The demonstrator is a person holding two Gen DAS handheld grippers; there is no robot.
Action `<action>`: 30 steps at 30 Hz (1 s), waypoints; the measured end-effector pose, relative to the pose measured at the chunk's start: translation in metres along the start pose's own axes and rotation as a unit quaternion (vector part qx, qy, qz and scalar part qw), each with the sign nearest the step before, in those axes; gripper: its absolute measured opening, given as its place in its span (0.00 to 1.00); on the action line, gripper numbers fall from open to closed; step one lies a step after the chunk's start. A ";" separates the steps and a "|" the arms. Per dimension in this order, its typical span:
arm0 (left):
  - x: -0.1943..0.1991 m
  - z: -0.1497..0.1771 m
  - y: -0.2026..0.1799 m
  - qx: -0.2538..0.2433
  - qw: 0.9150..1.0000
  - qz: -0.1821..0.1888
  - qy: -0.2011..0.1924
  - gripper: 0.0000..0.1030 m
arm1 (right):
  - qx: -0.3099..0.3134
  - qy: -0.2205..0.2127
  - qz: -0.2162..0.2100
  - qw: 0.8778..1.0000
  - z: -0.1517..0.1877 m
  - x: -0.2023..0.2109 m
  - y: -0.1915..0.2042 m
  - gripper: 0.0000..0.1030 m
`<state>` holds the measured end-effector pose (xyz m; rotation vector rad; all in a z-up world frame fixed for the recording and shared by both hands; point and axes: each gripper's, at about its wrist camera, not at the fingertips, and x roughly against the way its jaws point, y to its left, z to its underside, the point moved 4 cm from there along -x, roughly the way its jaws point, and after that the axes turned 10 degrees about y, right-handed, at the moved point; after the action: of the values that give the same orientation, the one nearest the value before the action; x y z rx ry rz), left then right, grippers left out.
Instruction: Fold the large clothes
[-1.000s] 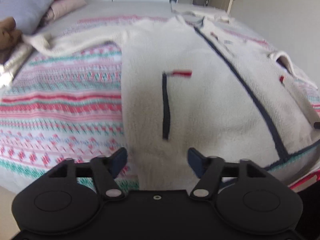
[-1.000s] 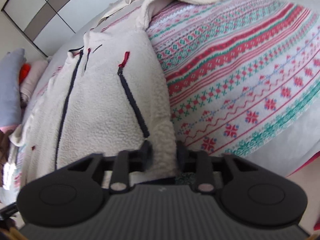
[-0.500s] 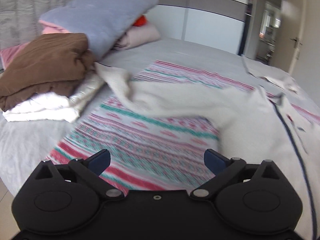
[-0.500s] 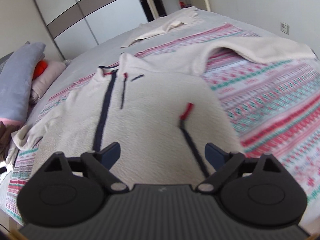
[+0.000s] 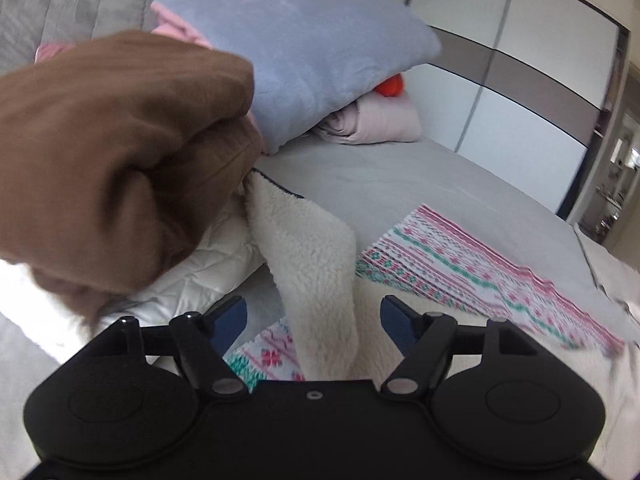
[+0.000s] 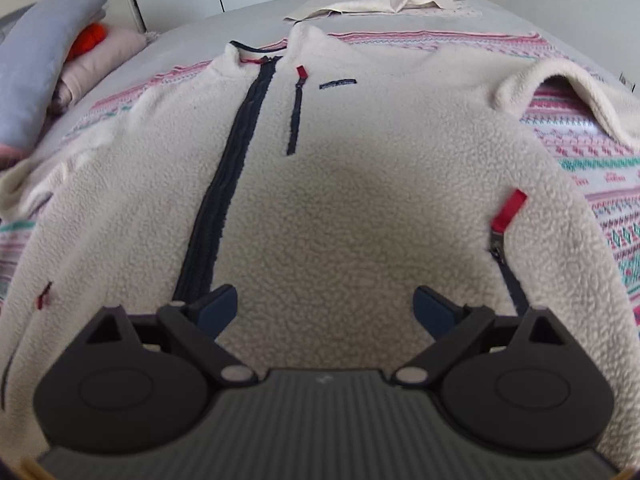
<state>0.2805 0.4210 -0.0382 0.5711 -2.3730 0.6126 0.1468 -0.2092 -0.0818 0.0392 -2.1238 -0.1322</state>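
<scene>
A cream fleece jacket (image 6: 360,200) with a dark front zipper (image 6: 224,184) and red pull tabs lies flat, face up, on a patterned blanket (image 6: 592,160). My right gripper (image 6: 325,309) is open and empty, hovering over the jacket's lower front. In the left wrist view the jacket's left sleeve (image 5: 312,256) runs up between the fingers of my left gripper (image 5: 312,312), its cuff tucked against a brown folded garment (image 5: 112,152). The left gripper is open, with the sleeve lying between its jaws.
A stack of folded items sits at the bed's left: brown garment, grey-blue pillow (image 5: 312,64), pink bedding (image 5: 380,120), white quilted piece (image 5: 208,264). A beige cloth (image 6: 384,4) lies at the far end of the grey bed (image 5: 400,184). Wardrobe doors stand behind.
My left gripper has swung left from the jacket body and closed in on the sleeve end by the brown garment. My right gripper let go of the hem, opened wide and centred over the jacket.
</scene>
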 end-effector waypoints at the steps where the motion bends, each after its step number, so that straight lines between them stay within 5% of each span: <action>1: -0.007 -0.002 0.001 0.012 1.000 -0.003 -0.002 0.64 | 0.005 0.002 0.006 1.000 -0.001 -0.003 0.002 0.93; 2: -0.014 -0.004 0.001 0.020 1.000 -0.007 -0.005 0.56 | 0.011 0.004 0.012 1.000 -0.001 -0.005 0.005 0.93; 3: -0.019 -0.006 0.000 0.020 1.000 -0.013 -0.008 0.26 | 0.018 0.004 0.018 1.000 -0.002 -0.008 0.007 0.93; 4: -0.021 -0.008 -0.005 0.011 1.000 -0.020 -0.015 0.12 | 0.024 0.003 0.026 0.999 -0.003 -0.009 0.010 0.93; 7: 0.015 -0.010 -0.031 -0.037 0.992 -0.028 -0.118 0.11 | 0.042 -0.001 0.046 0.998 -0.003 -0.012 0.017 0.93; 10: 0.068 0.002 -0.052 -0.089 0.968 -0.034 -0.232 0.11 | 0.052 -0.002 0.056 0.997 -0.002 -0.014 0.020 0.93; 13: 0.106 0.025 -0.052 -0.108 0.941 -0.079 -0.311 0.12 | 0.048 -0.003 0.054 0.997 -0.001 -0.013 0.018 0.93; 15: 0.113 0.039 -0.044 -0.113 0.933 -0.137 -0.313 0.16 | 0.044 -0.002 0.049 0.998 -0.001 -0.012 0.016 0.93; 18: 0.090 0.051 -0.031 -0.138 0.928 -0.254 -0.234 0.17 | 0.039 -0.001 0.044 0.998 0.000 -0.011 0.015 0.93; 20: 0.088 0.055 -0.024 -0.143 0.935 -0.255 -0.201 0.21 | 0.037 -0.001 0.042 0.998 0.000 -0.010 0.015 0.93; 23: 0.106 0.058 -0.034 -0.158 0.930 -0.269 -0.194 0.48 | 0.030 -0.002 0.036 0.999 0.001 -0.008 0.013 0.93; 25: 0.118 0.054 -0.041 -0.156 0.925 -0.283 -0.200 0.77 | 0.025 -0.004 0.028 0.999 0.001 -0.005 0.012 0.93; 30: 0.150 0.053 -0.064 -0.167 0.953 -0.193 -0.164 0.87 | 0.010 -0.018 0.012 1.000 -0.001 0.006 0.006 0.93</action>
<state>0.1829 0.3036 0.0406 1.0059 -2.4869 -0.0663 0.1447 -0.2037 -0.0753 0.0226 -2.1603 -0.0975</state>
